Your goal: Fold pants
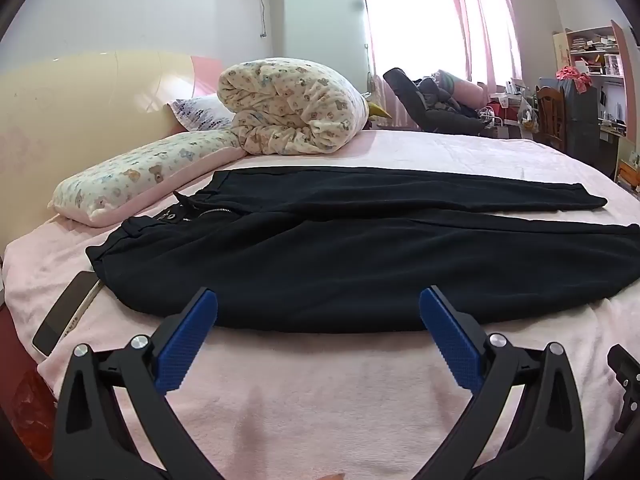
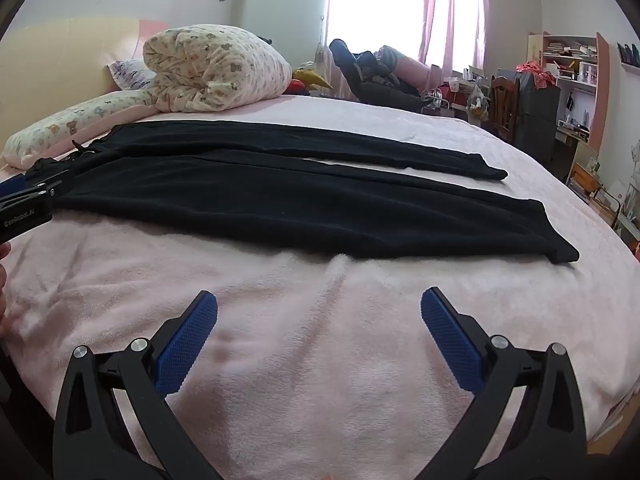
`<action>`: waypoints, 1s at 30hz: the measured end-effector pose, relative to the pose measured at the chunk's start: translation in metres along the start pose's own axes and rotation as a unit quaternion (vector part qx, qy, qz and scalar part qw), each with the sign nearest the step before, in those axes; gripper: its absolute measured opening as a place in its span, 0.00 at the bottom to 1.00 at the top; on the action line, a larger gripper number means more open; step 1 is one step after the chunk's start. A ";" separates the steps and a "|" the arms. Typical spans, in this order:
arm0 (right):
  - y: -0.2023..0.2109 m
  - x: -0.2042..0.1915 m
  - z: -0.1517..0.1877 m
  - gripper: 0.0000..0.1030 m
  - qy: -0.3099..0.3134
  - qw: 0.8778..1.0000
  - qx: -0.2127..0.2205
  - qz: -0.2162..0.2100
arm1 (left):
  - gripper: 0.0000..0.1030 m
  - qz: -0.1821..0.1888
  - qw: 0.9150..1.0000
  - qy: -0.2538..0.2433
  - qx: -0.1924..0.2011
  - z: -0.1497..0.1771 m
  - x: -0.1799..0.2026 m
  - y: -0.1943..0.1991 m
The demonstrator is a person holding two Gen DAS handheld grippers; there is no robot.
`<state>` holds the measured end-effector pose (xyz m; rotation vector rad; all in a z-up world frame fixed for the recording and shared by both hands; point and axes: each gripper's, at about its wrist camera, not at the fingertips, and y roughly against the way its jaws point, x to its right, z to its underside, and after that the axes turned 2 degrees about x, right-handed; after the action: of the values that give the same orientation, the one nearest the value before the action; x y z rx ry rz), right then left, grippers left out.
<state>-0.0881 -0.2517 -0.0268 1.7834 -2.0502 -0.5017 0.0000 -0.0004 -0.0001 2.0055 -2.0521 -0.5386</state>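
Observation:
Black pants (image 1: pixel 340 256) lie flat on the pink bed cover (image 1: pixel 320 392), waistband at the left, both legs stretched to the right, side by side. My left gripper (image 1: pixel 319 306) is open and empty, its blue fingertips right at the near edge of the near leg, close to the hip. The pants also show in the right wrist view (image 2: pixel 280 196). My right gripper (image 2: pixel 319 306) is open and empty over bare cover, short of the near leg's lower part. The left gripper's body (image 2: pixel 24 204) shows at the left edge of the right wrist view.
A phone (image 1: pixel 66 312) lies by the waistband at the bed's left edge. A rolled bear-print quilt (image 1: pixel 292 108) and a long pillow (image 1: pixel 136 176) sit behind the pants by the headboard. A chair with clothes (image 1: pixel 432 104) and shelves (image 1: pixel 592 80) stand beyond the bed.

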 end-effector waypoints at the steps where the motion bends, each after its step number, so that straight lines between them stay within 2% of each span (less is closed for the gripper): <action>1: 0.000 0.000 0.000 0.99 -0.001 1.000 -0.002 -0.001 | 0.98 0.001 1.000 0.000 0.000 0.000 0.000 0.000; 30: -0.003 -0.001 0.001 0.99 -0.004 1.000 -0.004 -0.002 | 0.98 0.001 1.000 0.000 0.001 0.000 0.000 0.000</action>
<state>-0.0856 -0.2507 -0.0290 1.7849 -2.0467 -0.5182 -0.0001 -0.0001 0.0000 2.0042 -2.0565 -0.5365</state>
